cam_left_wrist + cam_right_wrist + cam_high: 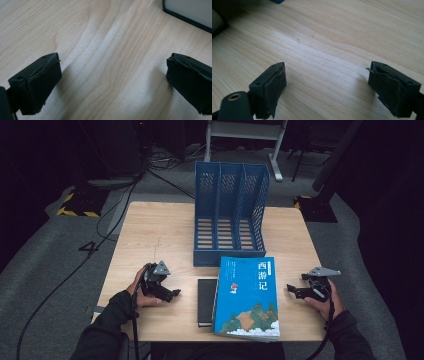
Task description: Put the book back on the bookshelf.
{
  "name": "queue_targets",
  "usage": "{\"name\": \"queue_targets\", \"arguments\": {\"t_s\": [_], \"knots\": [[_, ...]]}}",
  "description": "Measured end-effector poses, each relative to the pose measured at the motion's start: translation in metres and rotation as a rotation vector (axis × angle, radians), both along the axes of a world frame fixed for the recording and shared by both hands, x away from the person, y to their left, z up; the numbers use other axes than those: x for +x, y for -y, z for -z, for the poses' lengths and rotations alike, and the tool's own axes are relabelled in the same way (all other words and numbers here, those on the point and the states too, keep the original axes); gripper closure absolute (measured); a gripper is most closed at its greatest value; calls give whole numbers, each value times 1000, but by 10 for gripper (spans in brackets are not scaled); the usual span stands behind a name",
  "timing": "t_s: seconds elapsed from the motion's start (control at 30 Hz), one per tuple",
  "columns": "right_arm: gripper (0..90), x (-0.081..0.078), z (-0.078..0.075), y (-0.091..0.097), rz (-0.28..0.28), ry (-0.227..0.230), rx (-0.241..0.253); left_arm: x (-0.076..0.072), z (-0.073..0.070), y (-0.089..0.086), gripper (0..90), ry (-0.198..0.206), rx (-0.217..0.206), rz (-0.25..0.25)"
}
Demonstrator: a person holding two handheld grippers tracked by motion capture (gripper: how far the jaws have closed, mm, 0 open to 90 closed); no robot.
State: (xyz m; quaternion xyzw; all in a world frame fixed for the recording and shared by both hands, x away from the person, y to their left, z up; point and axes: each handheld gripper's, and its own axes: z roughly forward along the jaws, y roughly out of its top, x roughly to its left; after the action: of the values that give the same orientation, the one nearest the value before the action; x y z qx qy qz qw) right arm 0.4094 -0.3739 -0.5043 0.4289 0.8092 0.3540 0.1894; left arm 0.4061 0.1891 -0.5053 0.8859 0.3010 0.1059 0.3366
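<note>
Dark room, pale wood worktop (160,235). Left claw (173,293) gapes, nothing between the jaws, resting near the black notebook (206,302); right claw (292,290) likewise wide and empty, just beside the blue book (247,297). Book lies flat, overlapping the notebook: likely stiff, fairly heavy, glossy cover; take it by the long edges. Blue file rack (230,215) behind, compartments empty.

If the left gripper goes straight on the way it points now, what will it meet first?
Probably the black book: the left gripper, jaws open and empty, points across bare table toward its edge. It tilts downward, so it might touch the wood first.
</note>
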Motion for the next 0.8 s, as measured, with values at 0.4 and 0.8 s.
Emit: {"name": "queue_targets", "arguments": {"t_s": [0.4,0.8], "knots": [[174,0,-5,0,-12,-40,-23,-4,-3,1,5,-22,28,-10],[221,-22,-43,-11,-130,-23,75,-17,-15,14,178,-48,69,45]]}}
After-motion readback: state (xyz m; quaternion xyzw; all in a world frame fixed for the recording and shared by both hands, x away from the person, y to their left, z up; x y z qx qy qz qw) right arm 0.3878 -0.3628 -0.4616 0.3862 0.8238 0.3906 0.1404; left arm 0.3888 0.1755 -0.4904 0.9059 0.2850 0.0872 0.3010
